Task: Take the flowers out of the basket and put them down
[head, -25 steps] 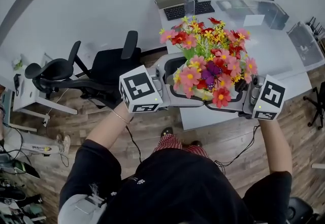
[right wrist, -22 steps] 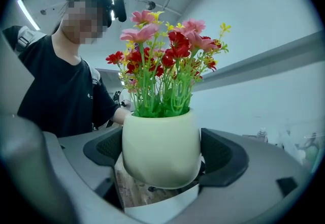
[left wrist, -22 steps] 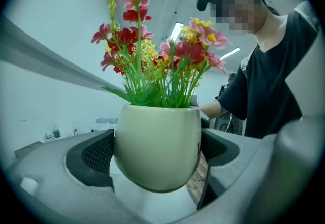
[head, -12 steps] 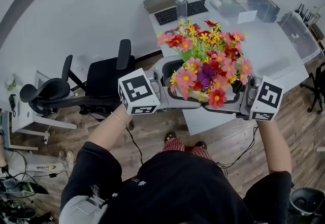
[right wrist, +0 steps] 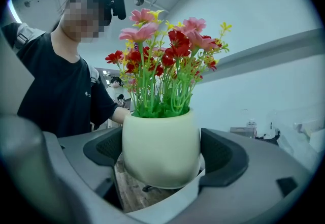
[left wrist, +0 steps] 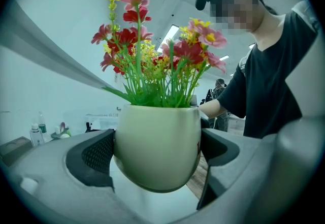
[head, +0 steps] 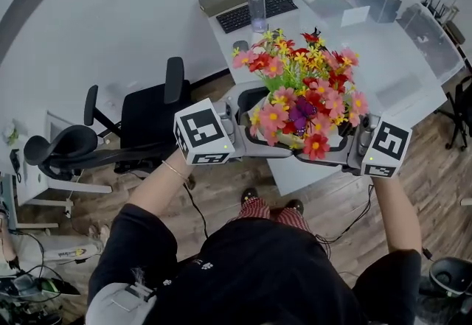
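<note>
The left gripper (head: 254,141) and the right gripper (head: 338,152) are each clamping a pale green pot (left wrist: 157,147) from opposite sides, jaws pressing on its rounded wall; the pot is holding red, pink and yellow flowers (head: 306,88) on green stems; it is hanging upright in the air by the white table (head: 391,73) edge.

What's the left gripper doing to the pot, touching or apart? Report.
Touching. In the left gripper view, the left gripper clamps the pot on both sides, no gap.
</note>
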Demonstrator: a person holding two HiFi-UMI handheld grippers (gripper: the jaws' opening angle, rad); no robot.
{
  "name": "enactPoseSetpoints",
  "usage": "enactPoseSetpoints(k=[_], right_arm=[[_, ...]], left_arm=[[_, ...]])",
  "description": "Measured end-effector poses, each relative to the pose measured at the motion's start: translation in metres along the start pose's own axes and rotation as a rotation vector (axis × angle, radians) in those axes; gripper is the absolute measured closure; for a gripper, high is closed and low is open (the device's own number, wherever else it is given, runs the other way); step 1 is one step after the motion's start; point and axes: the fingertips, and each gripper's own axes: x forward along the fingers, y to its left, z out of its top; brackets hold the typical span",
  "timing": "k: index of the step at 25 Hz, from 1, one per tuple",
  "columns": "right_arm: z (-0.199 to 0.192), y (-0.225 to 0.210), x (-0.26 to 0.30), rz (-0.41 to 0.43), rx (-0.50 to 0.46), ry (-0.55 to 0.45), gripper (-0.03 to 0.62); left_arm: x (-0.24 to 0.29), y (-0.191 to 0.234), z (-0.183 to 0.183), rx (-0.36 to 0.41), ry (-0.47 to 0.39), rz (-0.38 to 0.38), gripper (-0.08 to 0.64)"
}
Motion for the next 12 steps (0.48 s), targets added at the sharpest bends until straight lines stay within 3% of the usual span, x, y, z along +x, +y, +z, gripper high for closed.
enactPoseSetpoints(k=[12], right_arm=[[-0.021,-0.011,0.001,-0.039,0.039,0.007,0.13]], left_arm=[[0.008,0.009,-0.02,-0.015,0.015,-0.048,0.04]])
